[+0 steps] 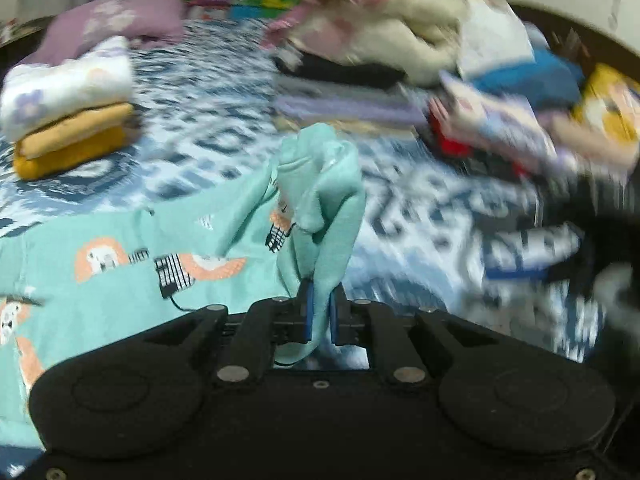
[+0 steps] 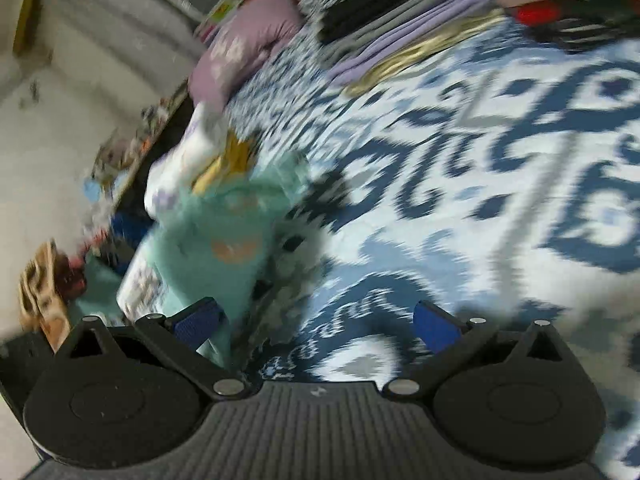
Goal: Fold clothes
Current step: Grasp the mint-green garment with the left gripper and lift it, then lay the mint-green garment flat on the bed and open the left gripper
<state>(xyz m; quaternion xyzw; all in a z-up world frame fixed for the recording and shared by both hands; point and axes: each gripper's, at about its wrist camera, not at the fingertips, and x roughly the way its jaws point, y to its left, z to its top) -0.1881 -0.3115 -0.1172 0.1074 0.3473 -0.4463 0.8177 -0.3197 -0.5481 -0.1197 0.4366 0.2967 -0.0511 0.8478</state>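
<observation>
Pinching a bunched fold of the mint-green printed cotton garment (image 1: 320, 200), the left gripper (image 1: 320, 316) has its jaws closed tight on the fabric, and the rest of that garment is spread over the blue-and-white patterned bedspread (image 1: 208, 92). Right gripper (image 2: 316, 322) has its jaws wide apart with nothing between them, the garment just off its left finger. Folded white floral and mustard-yellow stack (image 1: 72, 108) sits further back, messy pile of unfolded clothes (image 1: 440, 60) well apart. Everything's pretty blurry.

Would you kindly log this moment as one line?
left tool: shut on mint garment | right tool: open, empty | bedspread: folded stack aside
</observation>
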